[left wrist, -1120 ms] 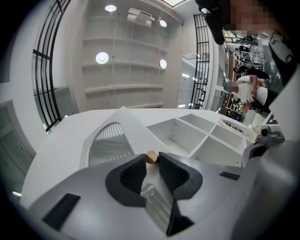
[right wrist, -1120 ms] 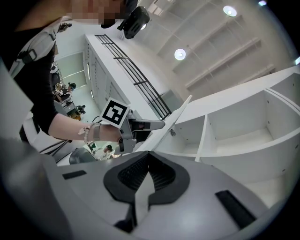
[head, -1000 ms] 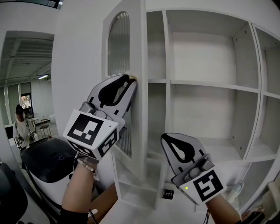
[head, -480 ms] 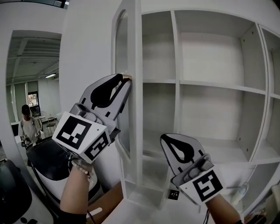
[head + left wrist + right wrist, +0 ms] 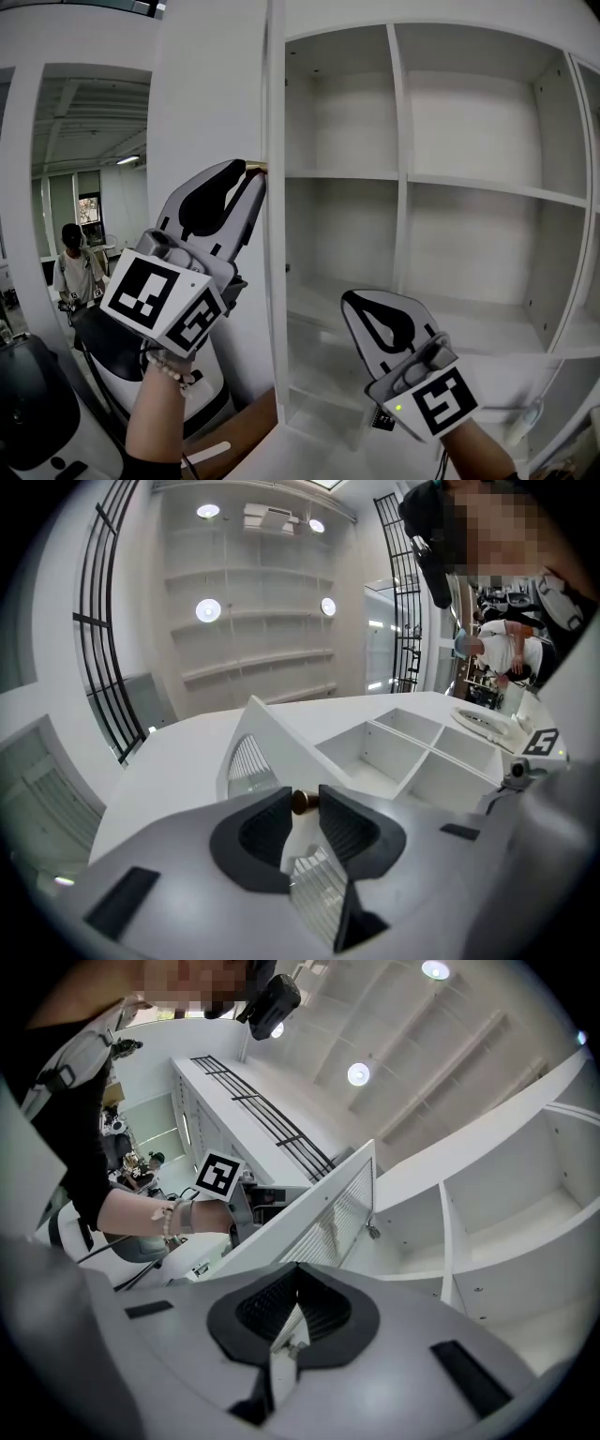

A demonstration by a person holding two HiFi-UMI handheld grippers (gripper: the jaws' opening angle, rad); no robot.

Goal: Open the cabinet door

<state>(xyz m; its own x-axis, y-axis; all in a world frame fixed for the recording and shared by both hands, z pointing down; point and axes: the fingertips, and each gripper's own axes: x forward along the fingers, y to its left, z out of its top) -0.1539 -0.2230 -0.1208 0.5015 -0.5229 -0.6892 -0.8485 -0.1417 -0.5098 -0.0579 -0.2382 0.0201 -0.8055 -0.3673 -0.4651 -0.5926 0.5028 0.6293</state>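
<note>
The cabinet door [image 5: 275, 281] stands swung out from the white cabinet [image 5: 403, 112], edge-on to the head view, at the left side of the bare shelves [image 5: 469, 184]. The left hand-held gripper [image 5: 251, 178] points upward at the door's edge and is clenched on the small brass knob [image 5: 256, 167]. In the left gripper view the knob [image 5: 302, 802] sits between the two dark pads [image 5: 349, 822], with the door's ribbed glass panel [image 5: 248, 758] just behind it. The right hand-held gripper [image 5: 361, 302] hangs lower, in front of the open shelving, well apart from the door. Its jaws are pressed together at the tips with nothing between them. In the right gripper view the open door [image 5: 319, 1218] slants across ahead of it. A person [image 5: 73, 267] stands far off at the left.
</note>
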